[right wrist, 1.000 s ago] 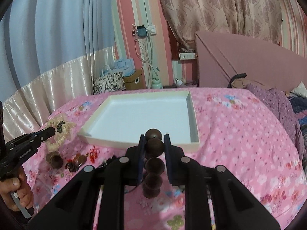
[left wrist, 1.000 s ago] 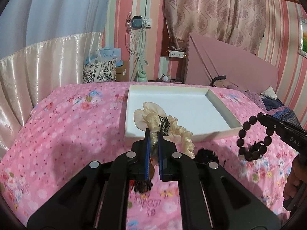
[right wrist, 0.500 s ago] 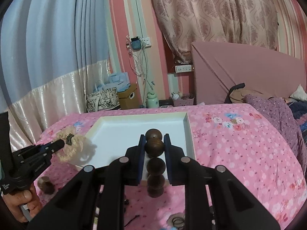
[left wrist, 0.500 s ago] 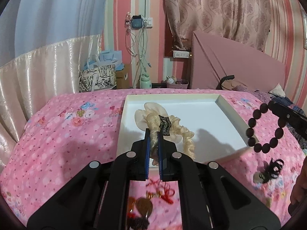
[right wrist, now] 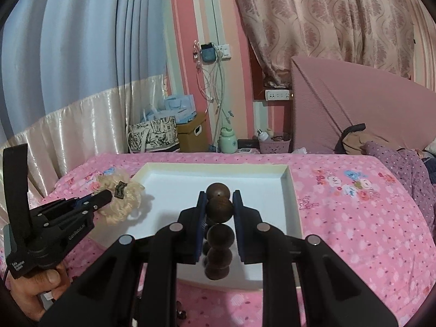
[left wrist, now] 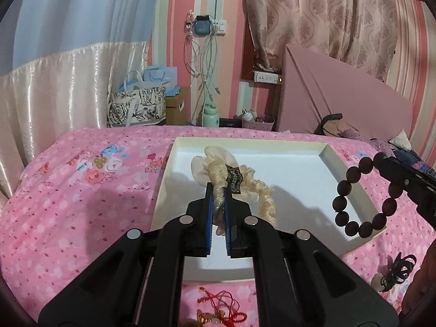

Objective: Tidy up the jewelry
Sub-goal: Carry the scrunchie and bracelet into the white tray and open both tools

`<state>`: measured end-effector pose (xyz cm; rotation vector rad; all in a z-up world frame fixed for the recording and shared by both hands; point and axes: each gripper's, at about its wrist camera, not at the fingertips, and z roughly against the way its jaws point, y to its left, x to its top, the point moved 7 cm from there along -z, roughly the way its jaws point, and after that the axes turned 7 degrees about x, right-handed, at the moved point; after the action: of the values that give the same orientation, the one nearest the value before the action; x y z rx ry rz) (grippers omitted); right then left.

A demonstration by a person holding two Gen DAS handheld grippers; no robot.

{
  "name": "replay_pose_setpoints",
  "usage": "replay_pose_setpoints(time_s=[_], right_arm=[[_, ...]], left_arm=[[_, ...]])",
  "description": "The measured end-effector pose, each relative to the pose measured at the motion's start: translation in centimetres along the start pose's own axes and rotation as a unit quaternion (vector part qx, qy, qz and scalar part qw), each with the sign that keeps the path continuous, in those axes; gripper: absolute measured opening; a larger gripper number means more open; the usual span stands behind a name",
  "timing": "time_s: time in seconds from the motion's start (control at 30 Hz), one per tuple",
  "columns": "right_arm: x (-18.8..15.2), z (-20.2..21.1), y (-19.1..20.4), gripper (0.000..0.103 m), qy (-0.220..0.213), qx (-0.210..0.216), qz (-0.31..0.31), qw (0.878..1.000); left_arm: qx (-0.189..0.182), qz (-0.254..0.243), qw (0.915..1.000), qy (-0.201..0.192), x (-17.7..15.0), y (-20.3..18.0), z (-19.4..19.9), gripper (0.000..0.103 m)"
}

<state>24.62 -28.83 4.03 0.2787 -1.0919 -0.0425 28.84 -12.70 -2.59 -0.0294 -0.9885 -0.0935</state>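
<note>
Hands level: scrunchie point(left wrist: 218, 174), bracelet point(right wrist: 218, 212) gripped over tray point(right wrist: 295, 204).

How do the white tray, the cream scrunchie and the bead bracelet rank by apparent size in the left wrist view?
1. white tray
2. cream scrunchie
3. bead bracelet
The last two look close; the bracelet hangs nearer the camera, so that order is unsure.
</note>
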Motion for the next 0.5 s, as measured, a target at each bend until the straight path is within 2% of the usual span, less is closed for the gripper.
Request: replay_pose_setpoints(time_s=[0.2,0.5], right_arm=[[-1.3,-1.5,-1.0,0.019,0.014,-0.012,-0.002,1.000],[-2.8,-3.1,-3.5,0.019,0.040,-0.038,-0.022,0.998]], left_arm=[[-0.001,-0.002,0.9997,0.023,-1.2,0.0,-2.2,0.005],[0.010,-0.005,0.9993,0.036,-2.0,0.4,-3.4,0.005]])
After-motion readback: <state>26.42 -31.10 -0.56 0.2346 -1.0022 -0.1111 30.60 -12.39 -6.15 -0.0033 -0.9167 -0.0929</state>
